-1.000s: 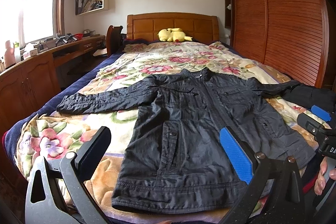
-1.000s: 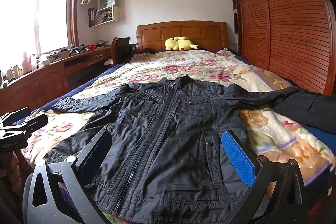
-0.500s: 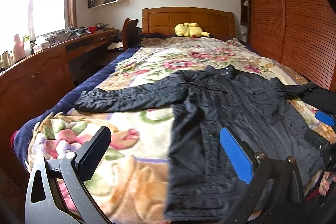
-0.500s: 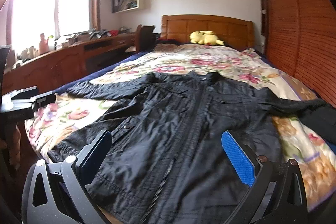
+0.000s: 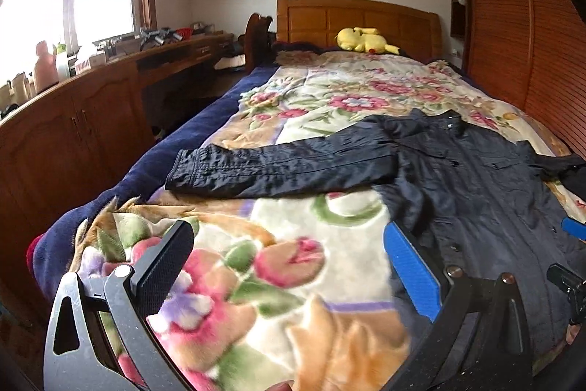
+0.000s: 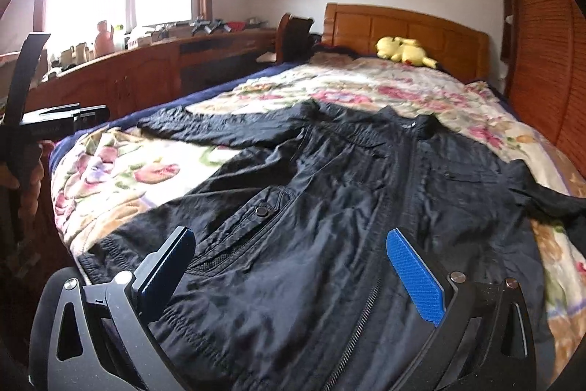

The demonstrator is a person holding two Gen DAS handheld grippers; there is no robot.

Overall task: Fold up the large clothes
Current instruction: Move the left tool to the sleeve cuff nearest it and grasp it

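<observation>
My left tool hangs open over the floral blanket at the lower centre of its frame, holding nothing. My right tool is open too, empty, low over the black jacket. The jacket lies flat, front up and zipped, across the bed, one sleeve stretched toward the left of the frame. A yellow plush toy rests by the headboard.

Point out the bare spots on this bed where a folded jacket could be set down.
One free patch is the floral blanket at the foot corner, bordered by the jacket's outstretched sleeve and the bed edge. Another lies between the jacket collar and the yellow plush toy by the headboard. The jacket's body fills the middle, and its other sleeve crowds the wardrobe side.
</observation>
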